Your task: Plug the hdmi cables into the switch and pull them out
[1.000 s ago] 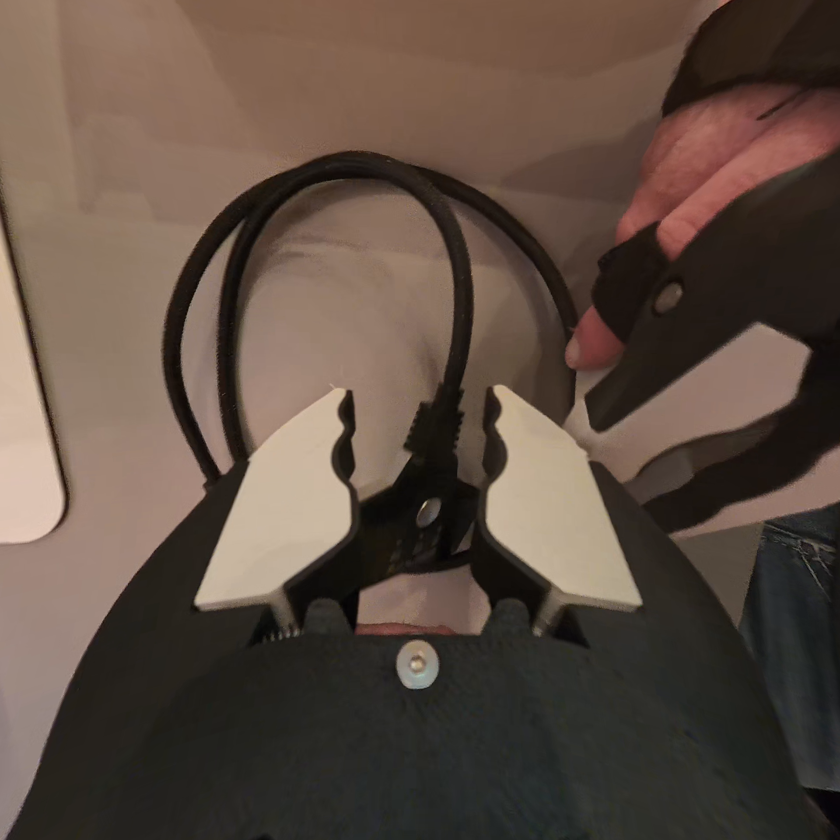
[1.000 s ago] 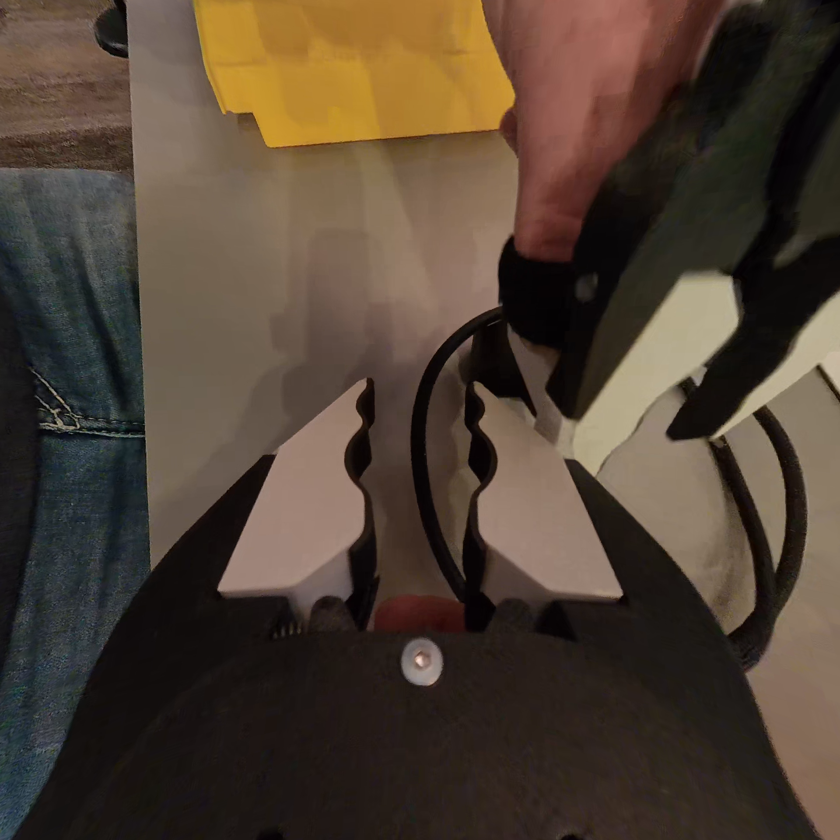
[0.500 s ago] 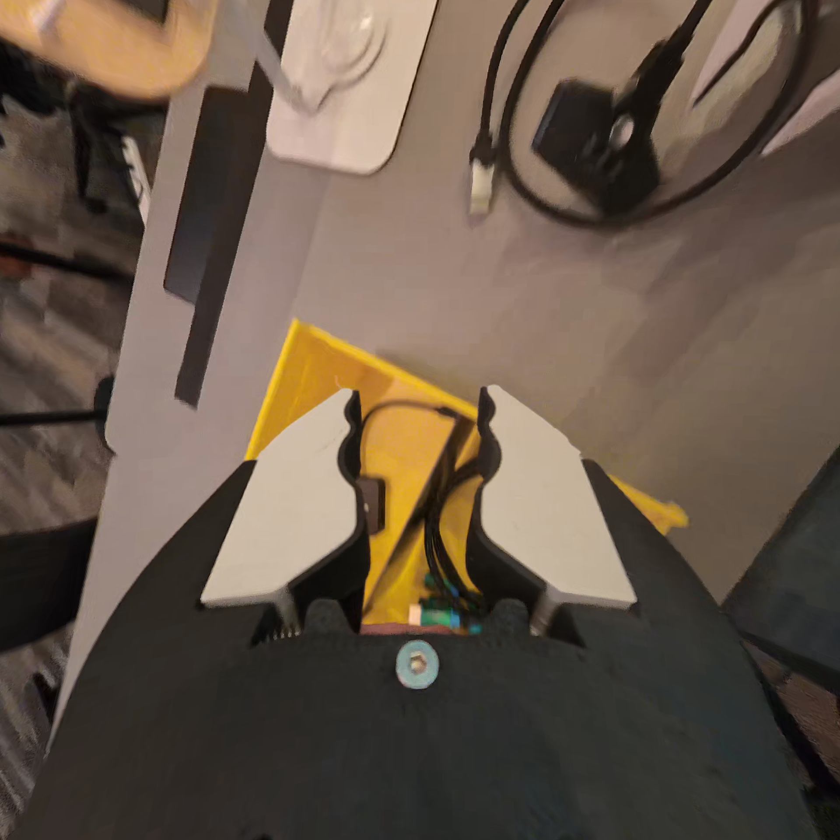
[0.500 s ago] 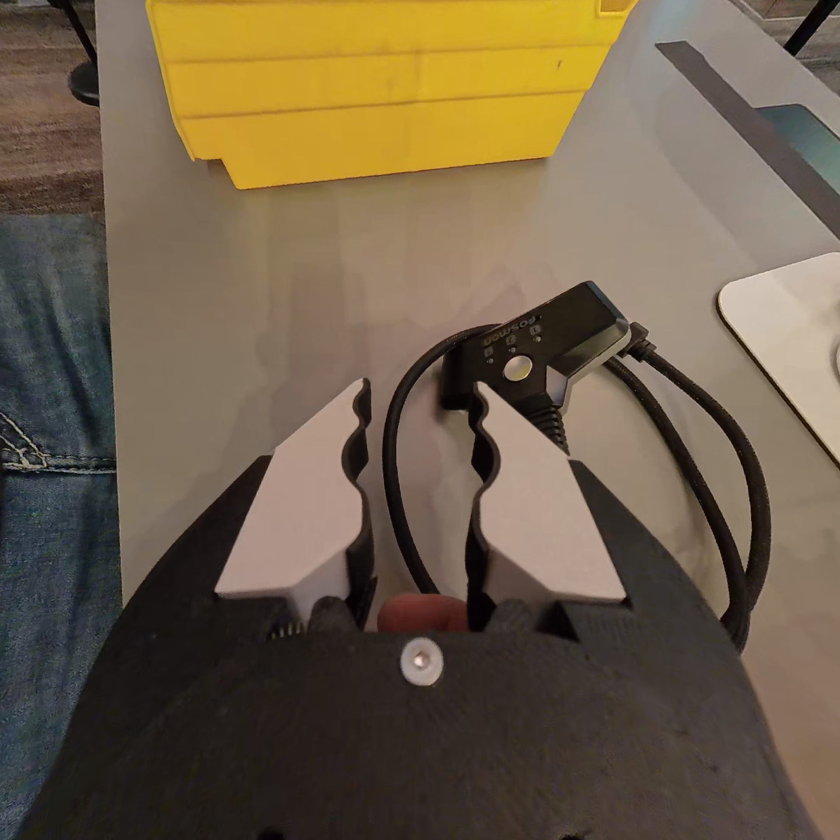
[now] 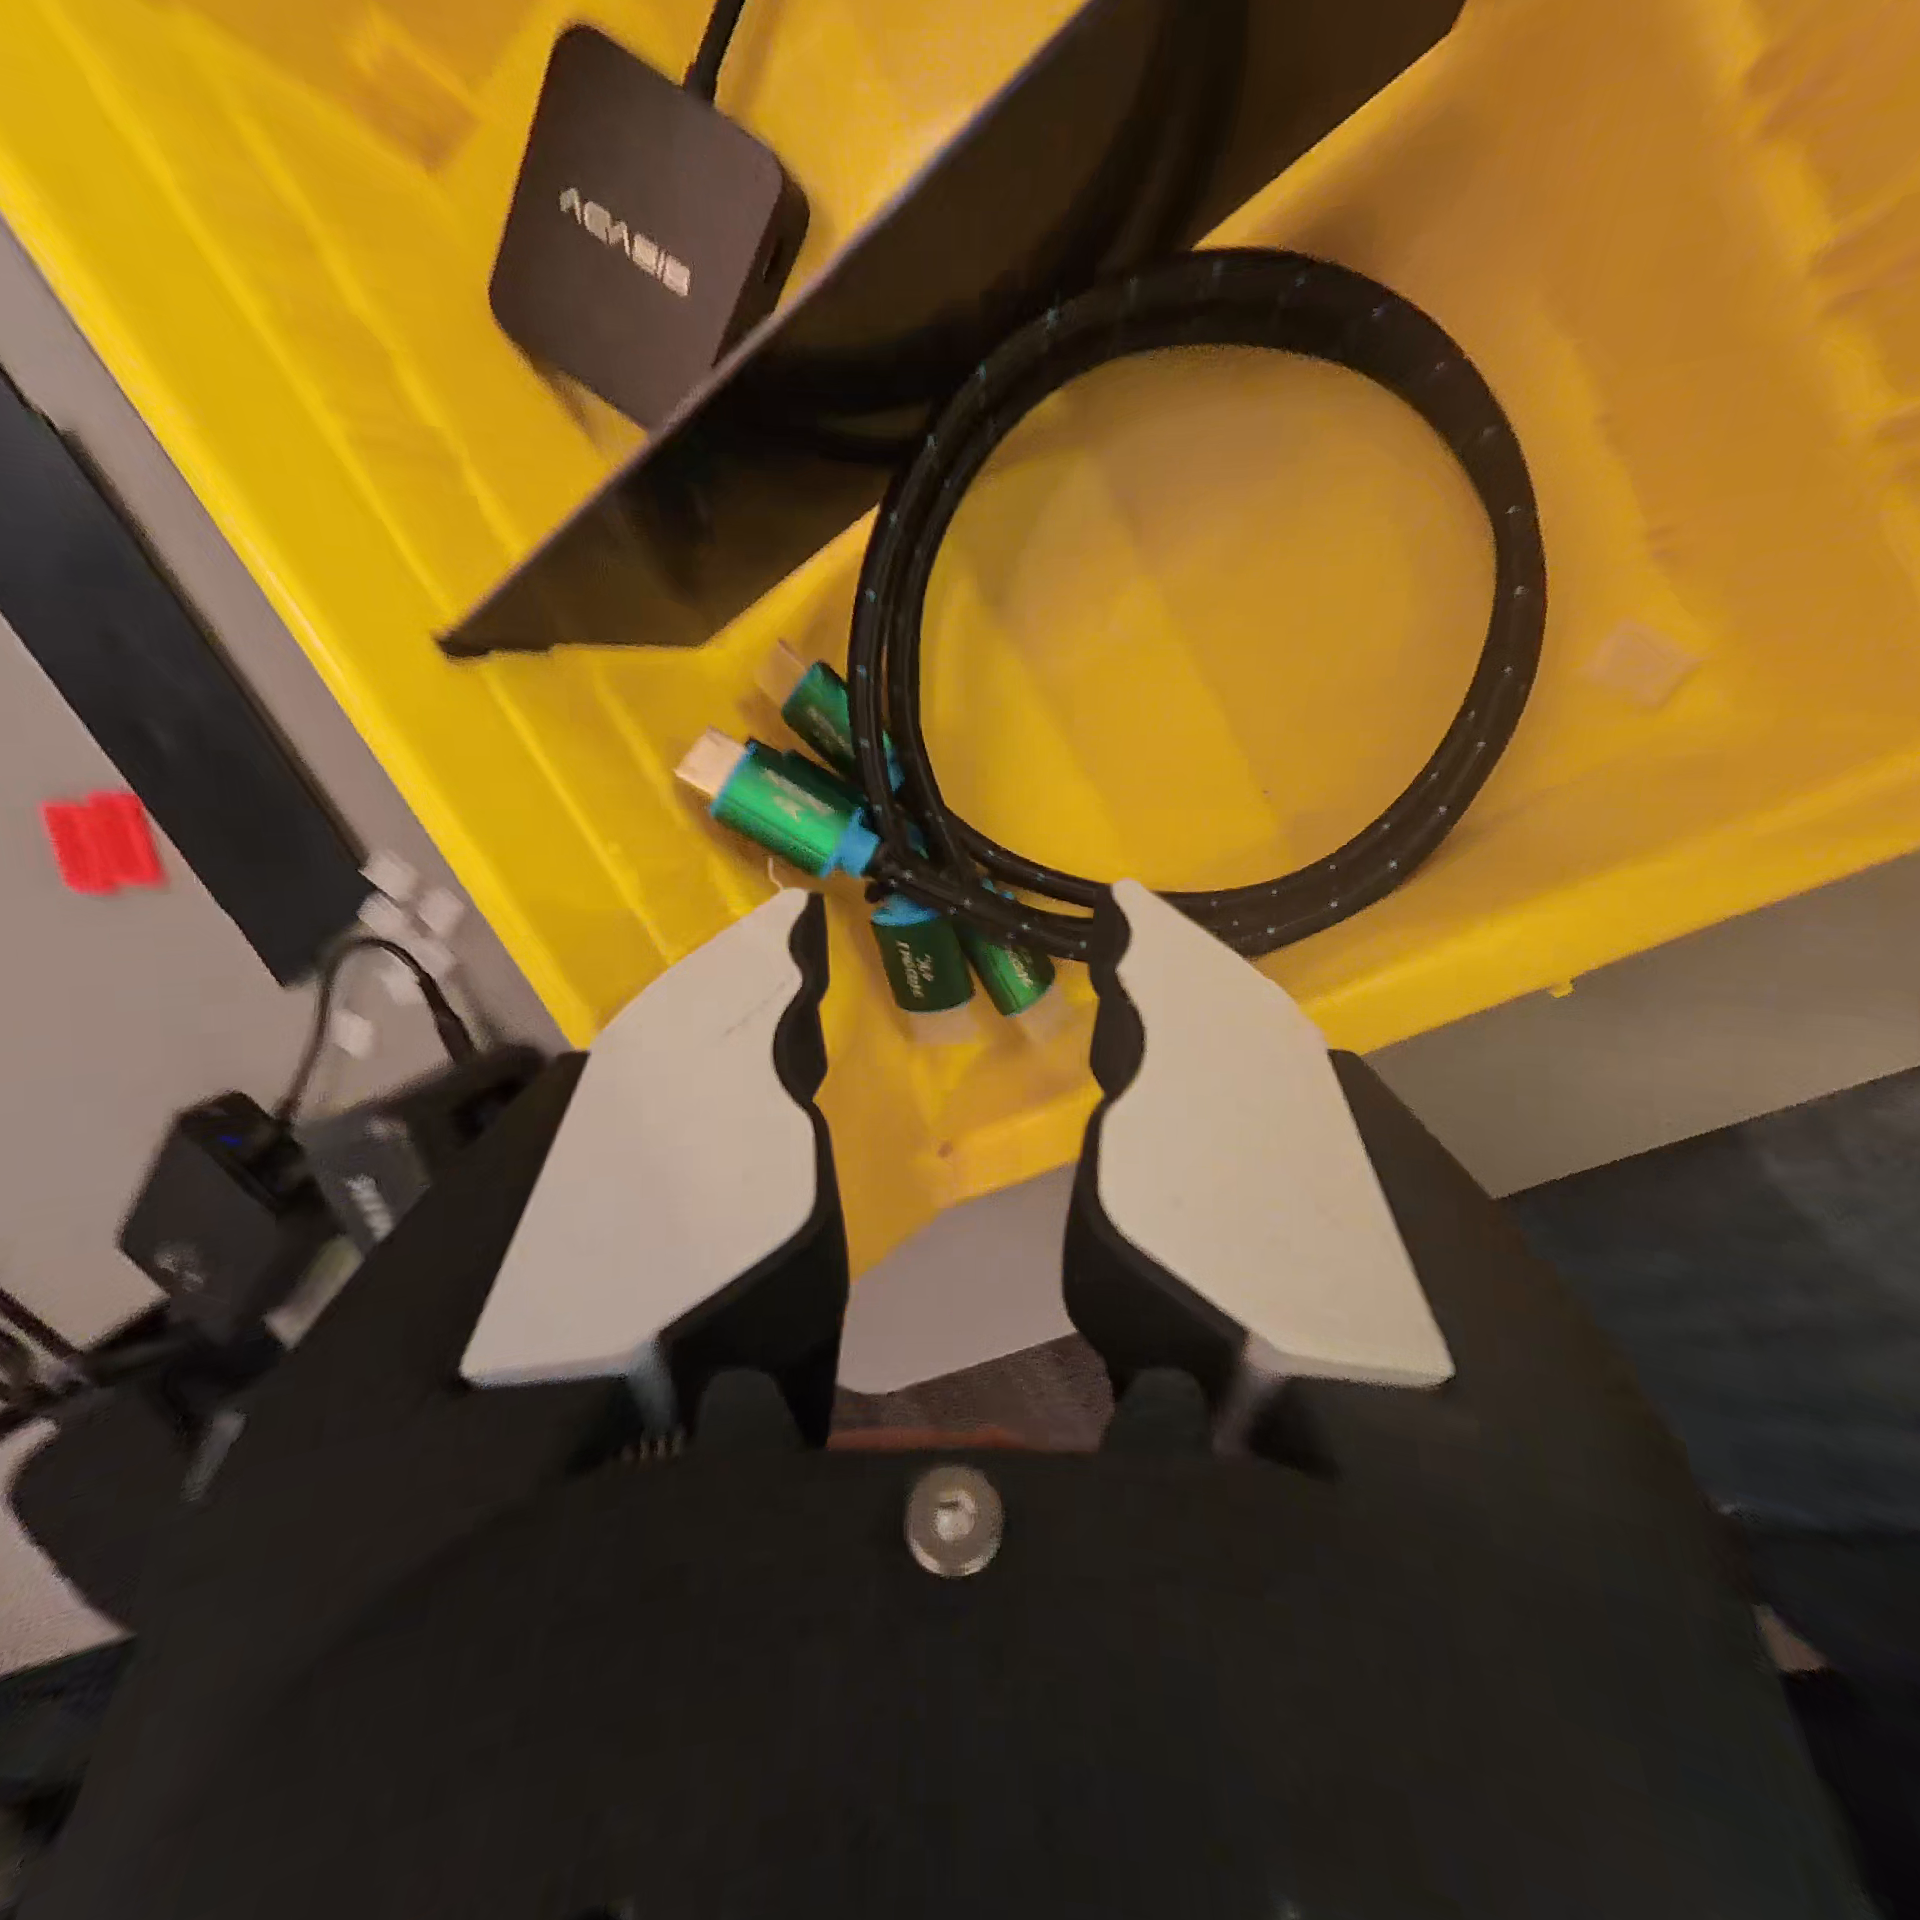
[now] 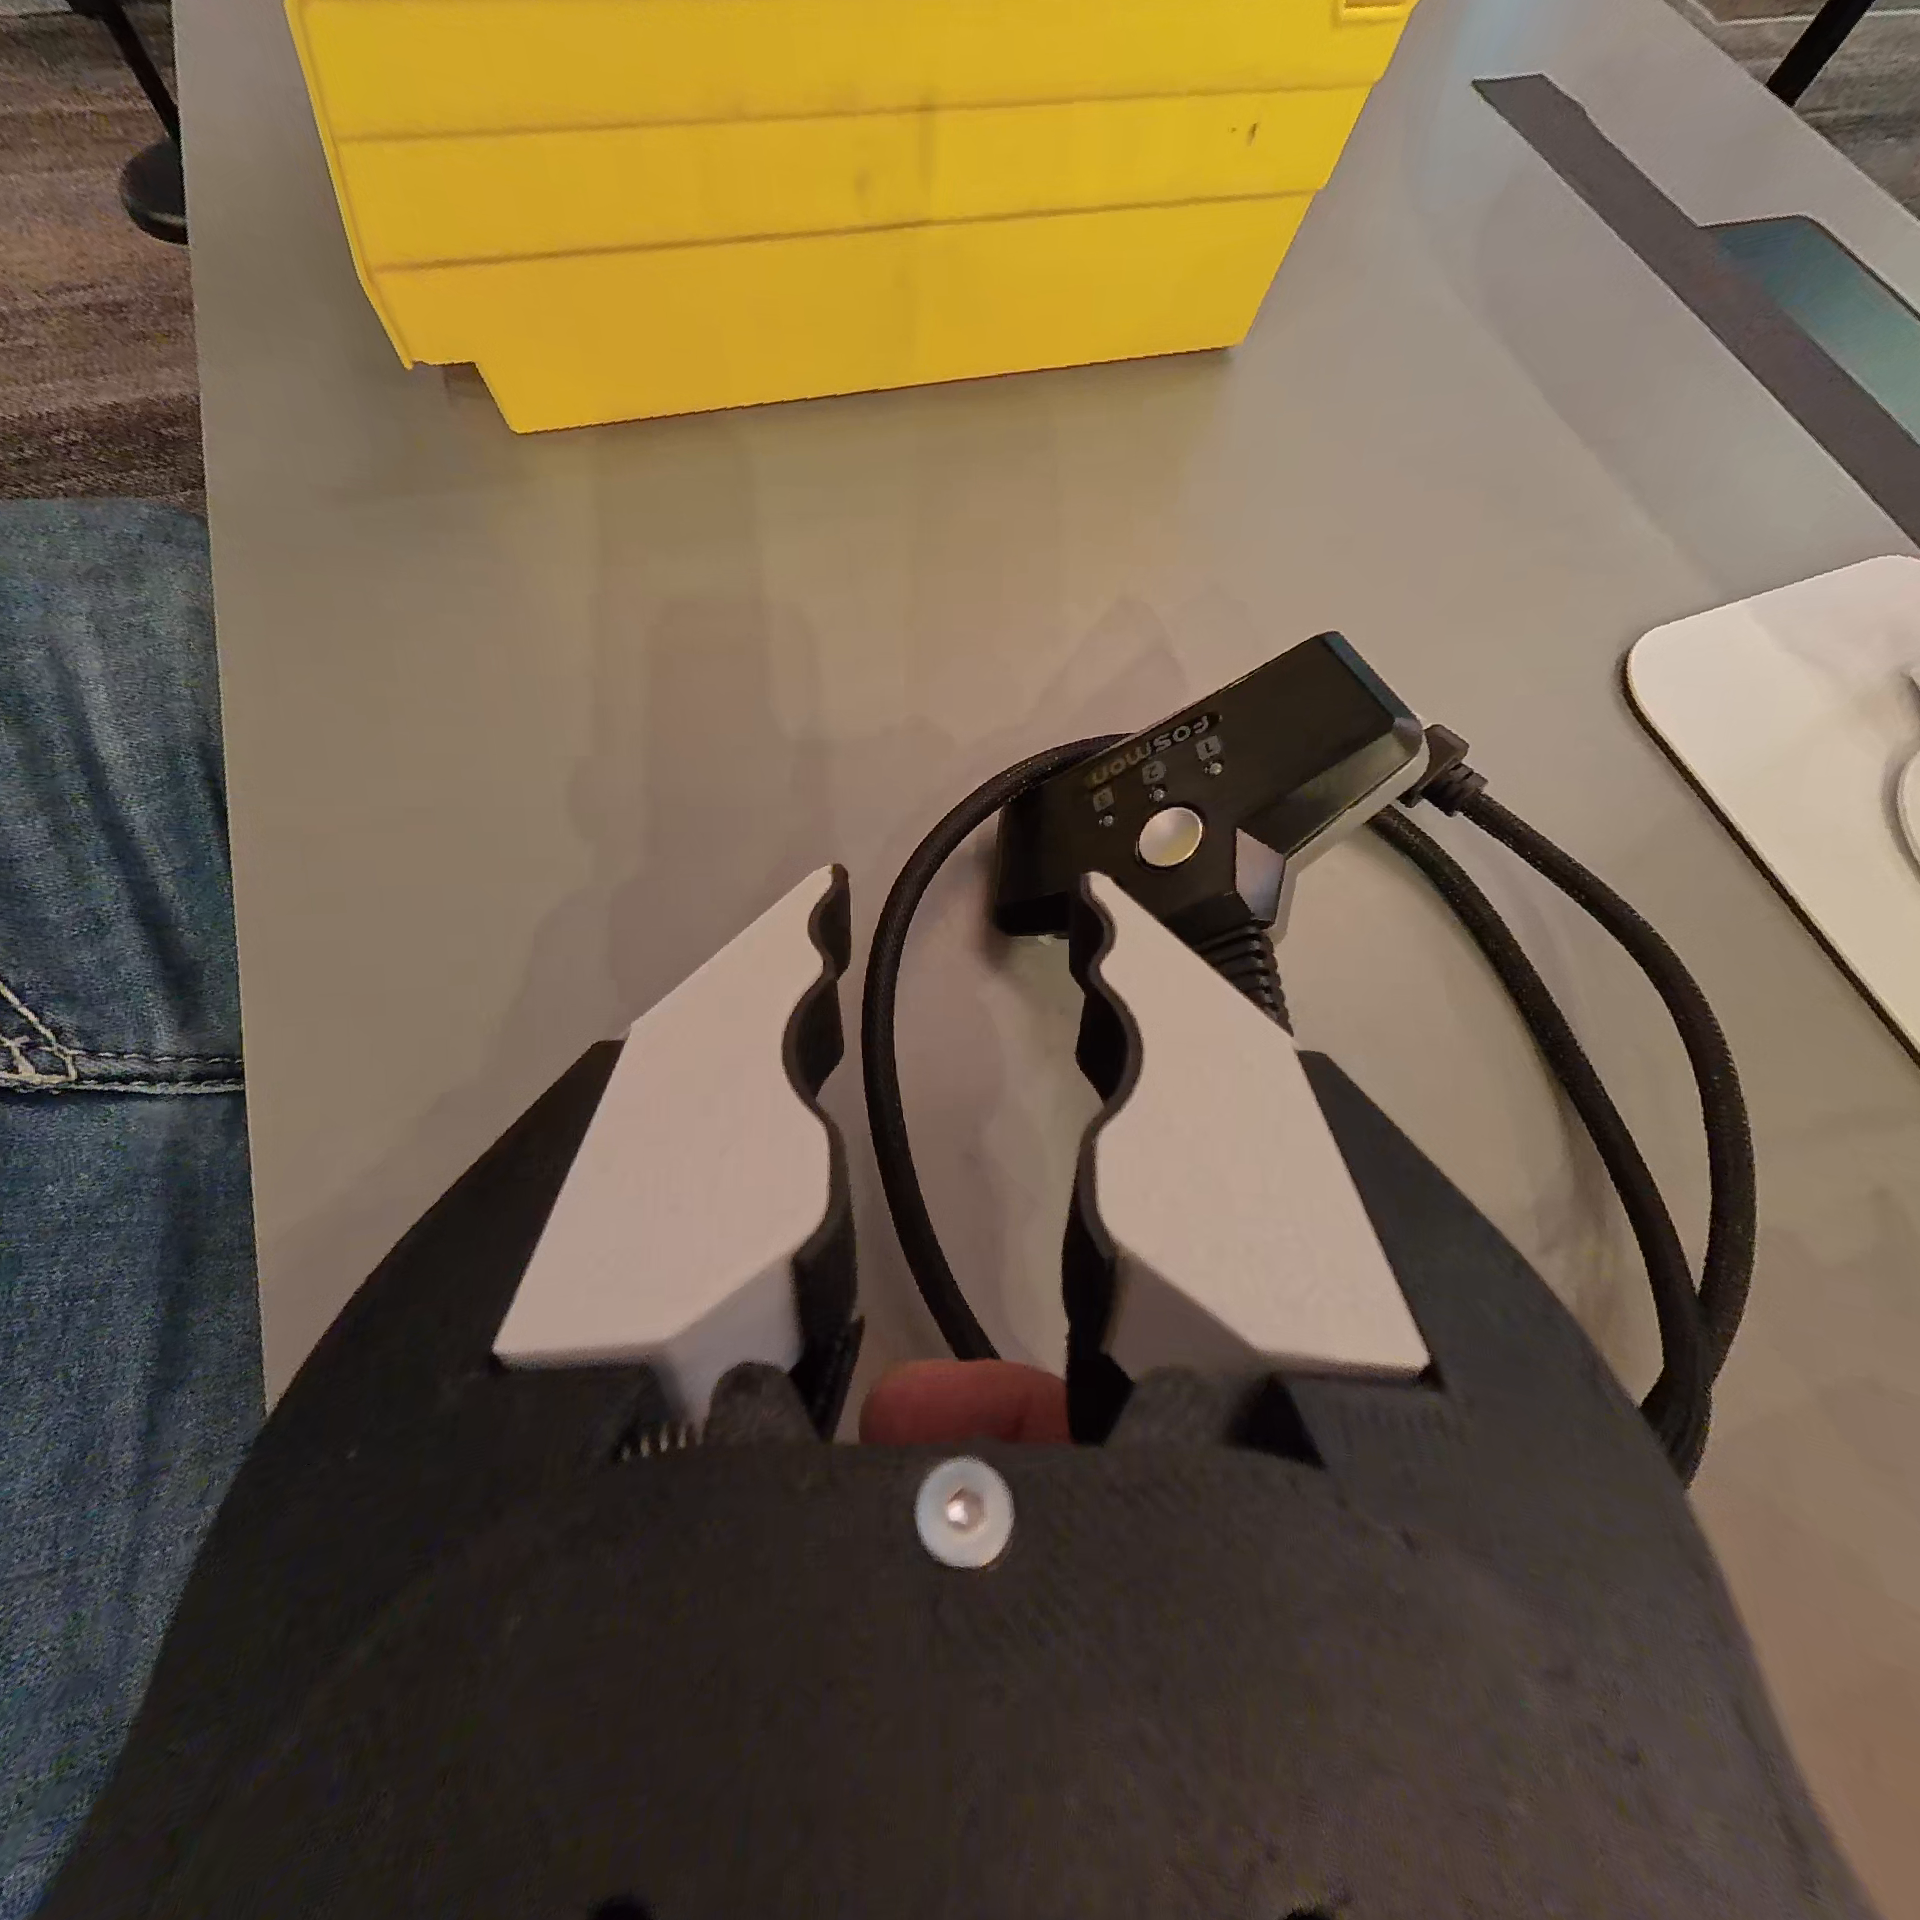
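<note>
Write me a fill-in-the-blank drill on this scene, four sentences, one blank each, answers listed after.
1. The coiled cables with green plugs lie inside a bin coloured ____.
2. The left gripper hovers over the bin with its jaws ____.
3. The black switch rests on the grey ____.
4. The number of green plugs visible in the bin is ____.

Answers: yellow; open; table; four
</note>
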The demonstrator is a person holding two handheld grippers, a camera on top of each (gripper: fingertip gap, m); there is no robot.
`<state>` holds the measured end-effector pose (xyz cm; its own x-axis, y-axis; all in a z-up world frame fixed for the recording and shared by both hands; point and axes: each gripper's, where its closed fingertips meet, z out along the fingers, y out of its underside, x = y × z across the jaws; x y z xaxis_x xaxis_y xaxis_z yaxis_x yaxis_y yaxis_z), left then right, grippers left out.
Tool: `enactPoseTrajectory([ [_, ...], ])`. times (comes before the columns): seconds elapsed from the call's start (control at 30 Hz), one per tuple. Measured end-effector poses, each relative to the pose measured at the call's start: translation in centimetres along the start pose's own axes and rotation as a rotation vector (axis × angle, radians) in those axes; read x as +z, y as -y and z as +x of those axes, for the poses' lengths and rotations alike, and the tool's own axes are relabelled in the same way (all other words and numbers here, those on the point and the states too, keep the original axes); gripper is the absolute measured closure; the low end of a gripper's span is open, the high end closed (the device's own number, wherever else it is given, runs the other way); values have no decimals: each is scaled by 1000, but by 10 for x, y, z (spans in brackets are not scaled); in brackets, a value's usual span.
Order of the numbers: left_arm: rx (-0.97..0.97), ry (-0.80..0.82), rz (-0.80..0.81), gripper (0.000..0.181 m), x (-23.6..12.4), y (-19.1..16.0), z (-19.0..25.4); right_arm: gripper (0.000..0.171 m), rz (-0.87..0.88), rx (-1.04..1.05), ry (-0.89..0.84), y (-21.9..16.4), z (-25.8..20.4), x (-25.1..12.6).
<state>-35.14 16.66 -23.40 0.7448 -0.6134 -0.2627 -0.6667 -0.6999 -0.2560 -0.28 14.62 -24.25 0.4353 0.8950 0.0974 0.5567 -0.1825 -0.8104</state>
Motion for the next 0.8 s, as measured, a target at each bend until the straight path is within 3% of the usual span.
enactPoseTrajectory([
  [0.17, -108, 0, -64, 137, 25, -18, 8, 131, -3, -7, 5, 1, -2, 2],
  [0.27, -146, 41, -61, 152, 34, -17, 2, 131, 1, -9, -4, 2, -1, -1],
  [0.3, -155, 52, -50, 164, 33, -15, -1, 131, 5, -6, -10, 3, 1, -3],
  [0.37, -182, 25, -12, 167, 32, -11, -2, 132, 13, 1, -16, 4, 3, -5],
  [0.53, -166, 45, 28, 169, 30, -9, -4, 133, 15, 11, -18, 4, 4, -4],
  [0.8, -67, 104, 211, 172, -3, 16, -17, 135, 19, 22, -24, 5, 6, -5],
])
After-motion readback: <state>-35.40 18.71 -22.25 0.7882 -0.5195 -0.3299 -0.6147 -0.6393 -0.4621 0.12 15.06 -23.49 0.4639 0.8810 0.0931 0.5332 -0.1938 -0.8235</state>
